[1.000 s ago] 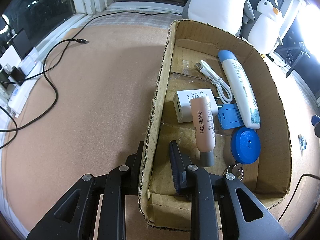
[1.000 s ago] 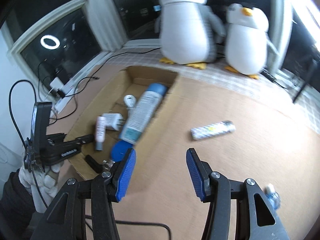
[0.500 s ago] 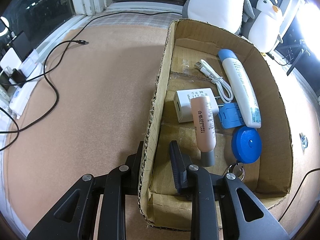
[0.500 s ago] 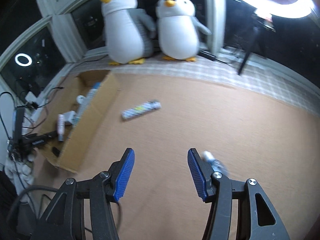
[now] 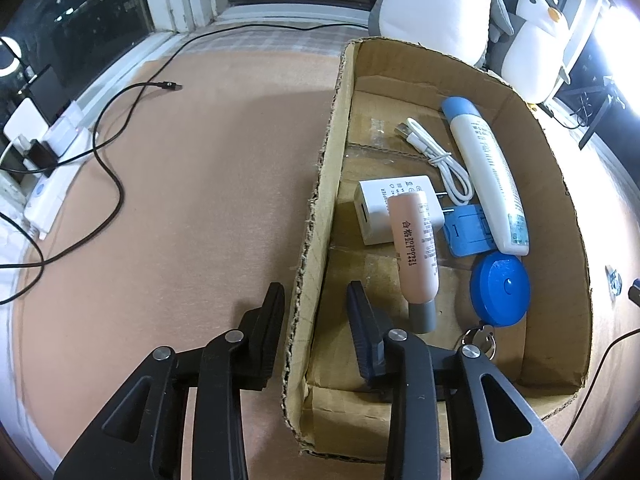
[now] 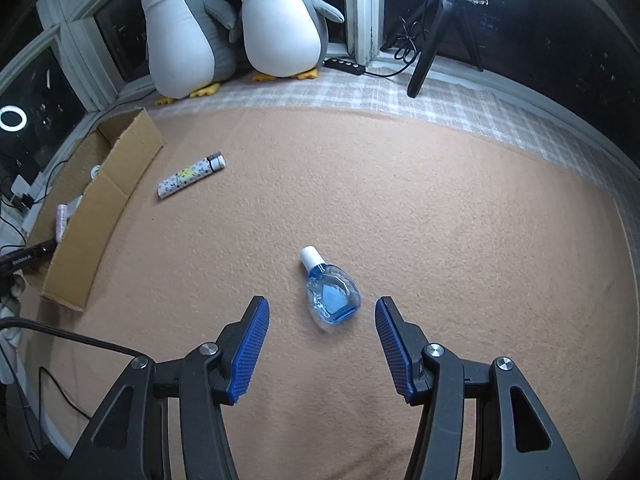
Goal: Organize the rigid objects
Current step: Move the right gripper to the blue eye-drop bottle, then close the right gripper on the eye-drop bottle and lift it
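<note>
Cardboard box [image 5: 560,184] fills the right half of your left wrist view, and your left gripper [image 5: 316,300] straddles its near-left wall: one finger outside on the mat, the other inside, with a visible gap on either side of the cardboard, so you cannot tell whether the wall is actually pinched. Inside the box, a white charger [image 5: 374,212] lies near the middle with a beige tube [image 5: 414,258] resting across it, grey cap toward 6 o'clock. At 3 o'clock of the tube sit a blue clip [image 5: 466,234] and, below it, a blue round tape measure [image 5: 500,290] with a metal key ring [image 5: 478,338] at its lower edge. A long white bottle with a blue cap [image 5: 490,176] runs along the right side, and a coiled white USB cable [image 5: 436,156] lies just left of it toward 12 o'clock. In your right wrist view, your right gripper [image 6: 322,322] is spread wide and holds nothing; a small blue liquid bottle [image 6: 332,290] with a white cap lies on the tan mat [image 6: 440,220] between the fingertips, touching neither. A patterned white tube [image 6: 190,174] lies on the mat at 10 o'clock, just beside the box. Two plush penguins [image 6: 276,20] stand at 12 o'clock by the window, with a black tripod [image 6: 430,40] toward 1 o'clock. A black cable [image 5: 108,148] trails across the mat at 10 o'clock of the left view.
</note>
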### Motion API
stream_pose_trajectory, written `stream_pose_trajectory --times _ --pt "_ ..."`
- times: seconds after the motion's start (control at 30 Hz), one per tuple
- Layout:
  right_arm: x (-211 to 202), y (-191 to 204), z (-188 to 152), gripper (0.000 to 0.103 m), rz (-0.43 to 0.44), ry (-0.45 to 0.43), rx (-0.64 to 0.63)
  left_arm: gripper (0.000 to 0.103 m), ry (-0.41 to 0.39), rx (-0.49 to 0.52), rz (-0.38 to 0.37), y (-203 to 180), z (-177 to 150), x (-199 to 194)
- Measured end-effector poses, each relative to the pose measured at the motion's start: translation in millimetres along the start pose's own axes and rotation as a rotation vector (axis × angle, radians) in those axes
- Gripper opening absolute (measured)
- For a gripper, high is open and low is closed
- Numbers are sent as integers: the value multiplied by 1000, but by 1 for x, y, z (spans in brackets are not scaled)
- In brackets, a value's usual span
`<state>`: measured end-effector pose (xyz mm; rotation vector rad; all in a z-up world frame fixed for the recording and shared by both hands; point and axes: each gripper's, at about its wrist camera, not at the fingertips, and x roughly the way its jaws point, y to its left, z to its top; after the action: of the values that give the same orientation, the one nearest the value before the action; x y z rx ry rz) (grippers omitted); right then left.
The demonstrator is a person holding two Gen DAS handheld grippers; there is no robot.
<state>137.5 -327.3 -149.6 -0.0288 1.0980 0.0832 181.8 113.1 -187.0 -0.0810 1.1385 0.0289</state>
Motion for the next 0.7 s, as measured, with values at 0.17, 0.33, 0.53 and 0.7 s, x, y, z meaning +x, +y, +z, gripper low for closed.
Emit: stream_pose_trajectory --times 0.17,0.33,0.53,0.7 --pt "8 -2 0 51 -10 18 -22 34 -1 6 6 0 0 0" --pt "19 -2 2 51 -20 47 -48 34 -7 21 15 -2 0 0" --pt "30 -3 6 51 -19 65 -66 34 -8 24 17 -2 -1 -1" --pt "37 -5 10 43 -14 84 -70 34 -8 24 16 -2 -1 -1"
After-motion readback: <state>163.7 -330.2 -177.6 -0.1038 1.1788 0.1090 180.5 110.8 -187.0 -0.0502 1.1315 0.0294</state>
